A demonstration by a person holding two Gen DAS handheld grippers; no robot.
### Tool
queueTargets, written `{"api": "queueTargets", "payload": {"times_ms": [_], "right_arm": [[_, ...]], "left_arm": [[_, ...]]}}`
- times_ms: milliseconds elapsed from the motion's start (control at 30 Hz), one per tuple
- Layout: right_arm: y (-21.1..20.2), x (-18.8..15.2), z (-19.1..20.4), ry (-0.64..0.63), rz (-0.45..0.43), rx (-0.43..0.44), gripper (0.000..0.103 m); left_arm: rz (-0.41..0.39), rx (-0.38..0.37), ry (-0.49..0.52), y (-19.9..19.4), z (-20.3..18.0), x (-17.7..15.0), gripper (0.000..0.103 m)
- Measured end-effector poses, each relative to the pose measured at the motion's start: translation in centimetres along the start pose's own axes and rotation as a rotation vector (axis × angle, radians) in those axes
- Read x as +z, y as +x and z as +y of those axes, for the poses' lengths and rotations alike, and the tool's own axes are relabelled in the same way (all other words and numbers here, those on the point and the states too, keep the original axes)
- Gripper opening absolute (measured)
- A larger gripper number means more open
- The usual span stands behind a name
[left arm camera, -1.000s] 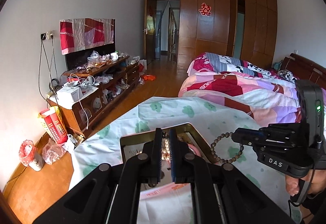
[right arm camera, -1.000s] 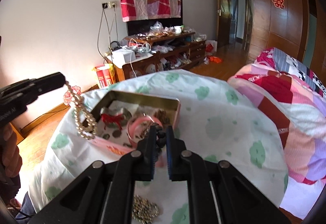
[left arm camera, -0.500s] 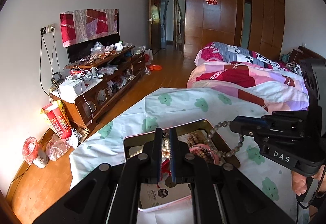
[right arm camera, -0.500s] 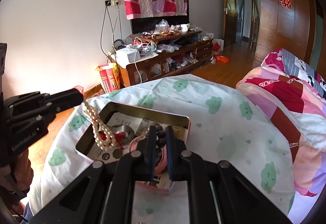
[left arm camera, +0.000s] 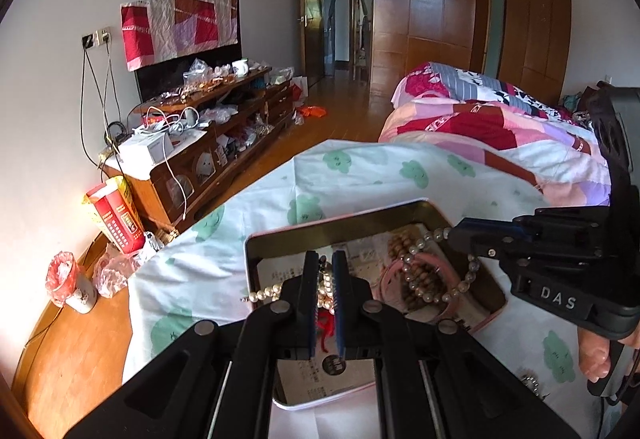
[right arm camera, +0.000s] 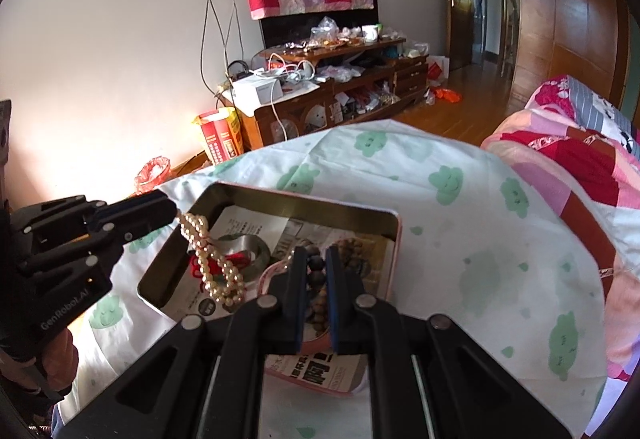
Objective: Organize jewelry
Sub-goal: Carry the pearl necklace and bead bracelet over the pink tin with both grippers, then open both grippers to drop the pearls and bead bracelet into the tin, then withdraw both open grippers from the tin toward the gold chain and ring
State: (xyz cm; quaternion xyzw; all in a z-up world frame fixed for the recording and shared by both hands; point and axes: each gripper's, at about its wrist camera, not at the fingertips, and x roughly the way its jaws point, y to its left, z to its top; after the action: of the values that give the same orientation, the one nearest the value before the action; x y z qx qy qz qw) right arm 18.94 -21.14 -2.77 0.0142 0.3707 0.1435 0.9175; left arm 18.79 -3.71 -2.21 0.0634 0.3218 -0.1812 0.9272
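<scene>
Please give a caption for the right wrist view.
Both grippers lower bead strings, pearl necklace and dark bracelet, into open tin.

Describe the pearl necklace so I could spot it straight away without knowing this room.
Find the open metal tin on the white sheet with green prints. At its left side, the left gripper pinches a cream pearl strand that dangles doubled into the tin. The other strand, in the right gripper, has dark brown beads; this one is pale and glossy.

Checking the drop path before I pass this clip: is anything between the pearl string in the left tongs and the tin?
Nothing visible blocks it. The pearl string hangs from the left tongs straight into the open tin, its lower end already among the items inside. The tin has no lid on.
</scene>
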Motion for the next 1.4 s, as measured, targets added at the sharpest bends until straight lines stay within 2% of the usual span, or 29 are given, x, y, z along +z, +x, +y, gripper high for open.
{"api": "queueTargets", "payload": {"times_ms": [800, 967, 1000, 1033, 1067, 1100, 1133, 1200, 1400], "right_arm": [[1.4, -1.4, 0.2, -0.020, 0.034, -0.038, 0.011], [1.3, -1.6, 0.4, -0.039, 0.026, -0.063, 0.012], [1.2, -1.6, 0.3, -0.032, 0.023, -0.054, 0.016], [1.2, -1.7, 0.3, -0.029, 0.025, -0.051, 0.031], [1.1, -1.7, 0.3, -0.029, 0.026, -0.049, 0.041], [0.8, -1.8, 0.3, -0.028, 0.021, -0.051, 0.060], [0.6, -1.9, 0.3, -0.026, 0.015, -0.053, 0.068], [0.1, -2.1, 0.1, -0.014, 0.008, -0.059, 0.068], [-1.8, -3.7, -1.1, 0.030, 0.025, -0.090, 0.068]], "left_arm": [[0.042, 0.017, -0.009, 1.3, 0.9, -1.8, 0.006], [0.050, -0.016, -0.060, 1.1, 1.4, -1.7, 0.007], [0.051, -0.028, -0.071, 0.9, 1.5, -1.6, 0.015], [0.049, -0.026, -0.074, 0.7, 1.5, -1.6, 0.031], [0.039, -0.013, -0.070, 0.4, 1.3, -1.5, 0.043], [0.019, 0.002, -0.064, -0.1, 1.1, -1.5, 0.068], [-0.006, 0.014, -0.061, -0.7, 0.9, -1.5, 0.084], [-0.040, 0.018, -0.064, -1.8, 0.8, -1.5, 0.089], [0.008, 0.042, -0.069, -3.0, 0.3, -2.9, 0.089]]}}
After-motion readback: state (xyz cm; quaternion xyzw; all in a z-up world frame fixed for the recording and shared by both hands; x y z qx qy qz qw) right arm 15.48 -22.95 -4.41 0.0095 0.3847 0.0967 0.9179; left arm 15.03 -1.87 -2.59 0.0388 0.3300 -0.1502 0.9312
